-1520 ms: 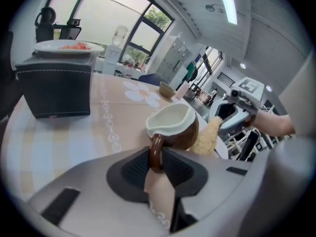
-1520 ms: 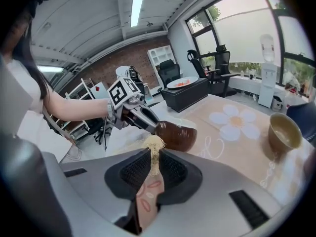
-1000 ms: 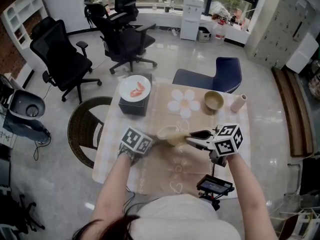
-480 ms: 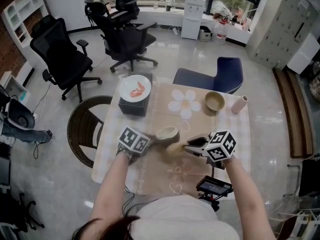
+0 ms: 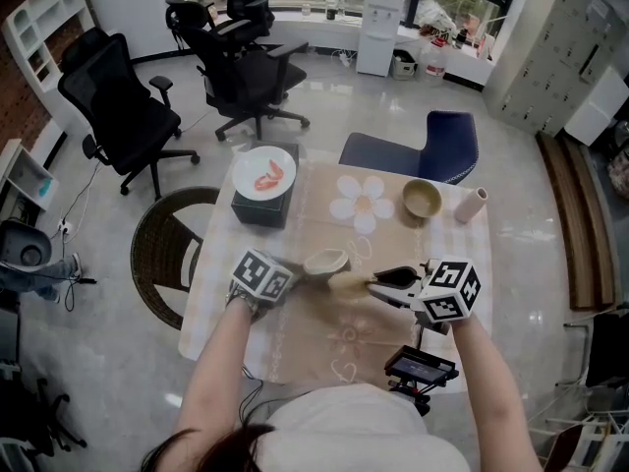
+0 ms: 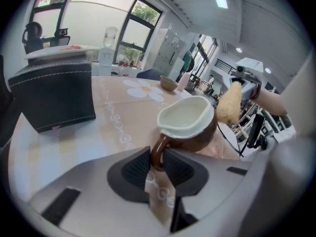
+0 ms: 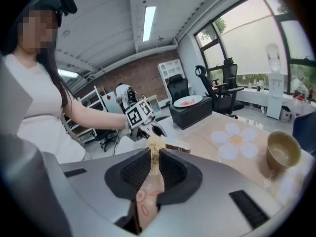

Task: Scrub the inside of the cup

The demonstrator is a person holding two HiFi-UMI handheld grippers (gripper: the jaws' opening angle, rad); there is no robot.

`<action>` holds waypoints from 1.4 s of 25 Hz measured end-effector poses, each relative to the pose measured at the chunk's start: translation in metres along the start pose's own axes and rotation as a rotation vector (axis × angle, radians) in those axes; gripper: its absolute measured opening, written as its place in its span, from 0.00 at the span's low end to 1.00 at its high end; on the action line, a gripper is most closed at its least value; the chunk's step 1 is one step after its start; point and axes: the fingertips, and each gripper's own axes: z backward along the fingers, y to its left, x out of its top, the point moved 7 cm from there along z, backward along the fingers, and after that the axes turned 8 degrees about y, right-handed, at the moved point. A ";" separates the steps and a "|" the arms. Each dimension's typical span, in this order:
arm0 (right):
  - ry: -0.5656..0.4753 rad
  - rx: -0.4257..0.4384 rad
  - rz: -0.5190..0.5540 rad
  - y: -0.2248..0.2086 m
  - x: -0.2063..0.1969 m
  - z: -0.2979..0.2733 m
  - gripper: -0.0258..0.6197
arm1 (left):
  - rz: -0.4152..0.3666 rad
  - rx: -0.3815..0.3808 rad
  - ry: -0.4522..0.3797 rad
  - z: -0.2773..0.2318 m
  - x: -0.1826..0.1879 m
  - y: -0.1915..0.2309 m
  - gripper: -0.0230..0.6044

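While the cup (image 5: pixel 326 262) hangs over the middle of the flowered tablecloth (image 5: pixel 313 334), the left gripper (image 5: pixel 300 272) pinches its brown handle between narrowly set jaws. The right gripper (image 5: pixel 377 284) is clamped on a yellowish scrub sponge (image 5: pixel 348 285), which sits just beside the cup's rim, outside it.

The only print that can be made out is the black-and-white square patterns on the marker cubes (image 5: pixel 451 290); they spell no words.

The left gripper view alone shows the cup's cream-white inside and the pads pressing on the handle. The right gripper view alone shows the sponge squeezed between its pads, along with the person's white top and a brick wall behind. Only the head view takes in the whole table: a black box (image 5: pixel 261 209) bearing a white plate (image 5: pixel 263 174), an olive bowl (image 5: pixel 421 199), a pink tumbler (image 5: pixel 469 204) lying on its side, and a small screen device (image 5: pixel 423 366) at the near edge.
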 end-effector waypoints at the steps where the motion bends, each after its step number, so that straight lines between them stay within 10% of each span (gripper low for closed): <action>1: -0.044 0.012 -0.022 -0.003 0.003 0.003 0.13 | -0.001 0.004 0.000 0.000 0.000 0.001 0.15; 20: 0.137 -0.088 -0.052 -0.014 -0.043 -0.022 0.13 | 0.000 0.023 0.003 0.000 0.001 -0.001 0.15; 29: 0.228 -0.412 0.018 0.001 -0.021 -0.003 0.13 | 0.012 0.033 0.011 0.002 0.000 -0.009 0.16; 35: 0.062 -0.536 -0.047 0.008 -0.002 0.009 0.13 | 0.056 -0.019 0.004 0.005 -0.002 -0.019 0.16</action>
